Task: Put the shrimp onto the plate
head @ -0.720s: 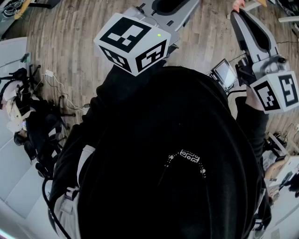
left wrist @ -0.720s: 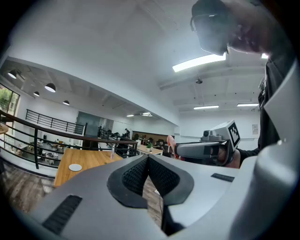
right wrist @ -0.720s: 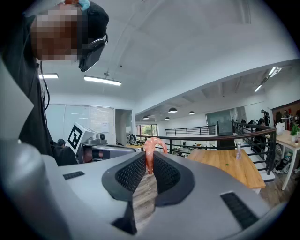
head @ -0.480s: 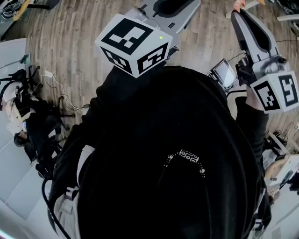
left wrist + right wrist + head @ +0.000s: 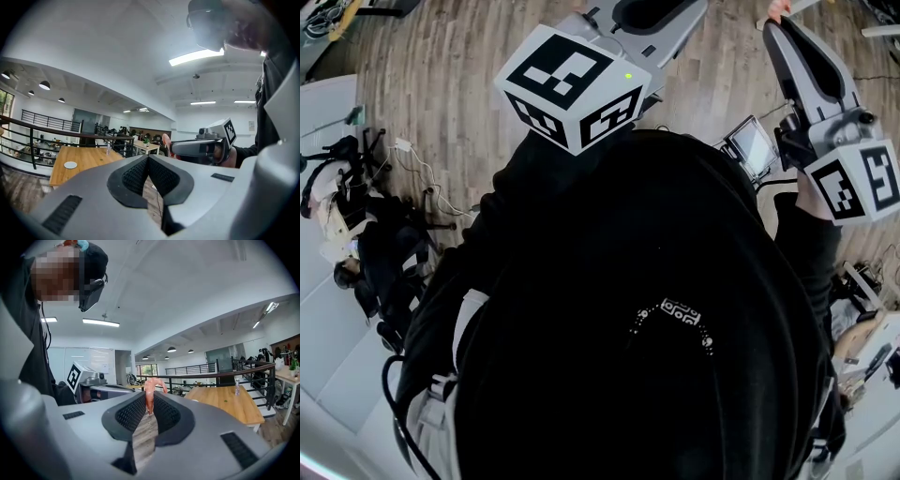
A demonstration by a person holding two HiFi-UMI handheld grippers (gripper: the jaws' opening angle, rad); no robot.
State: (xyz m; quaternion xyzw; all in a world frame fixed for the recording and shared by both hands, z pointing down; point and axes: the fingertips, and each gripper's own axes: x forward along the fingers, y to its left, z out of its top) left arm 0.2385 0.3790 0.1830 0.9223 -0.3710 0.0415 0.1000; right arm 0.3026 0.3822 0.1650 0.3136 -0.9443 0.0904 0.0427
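Note:
A pink shrimp (image 5: 151,393) sticks up from the tips of my right gripper (image 5: 150,405), which is shut on it. The head view shows that gripper (image 5: 776,22) at the top right, with a bit of the shrimp (image 5: 779,8) at its tip. My left gripper (image 5: 148,158) is shut with nothing between its pads; its marker cube (image 5: 572,84) shows at the top centre of the head view. Both grippers are held up about level, side by side, well above the floor. A small white plate (image 5: 70,165) lies on a wooden table (image 5: 89,161), far off to the left in the left gripper view.
The person's black clothing (image 5: 628,309) fills most of the head view. Below lie a wood floor (image 5: 450,84), office chairs and cables (image 5: 384,253) at left and a small screen (image 5: 752,145) at right. A dark railing (image 5: 220,376) runs in front of the wooden table (image 5: 232,404).

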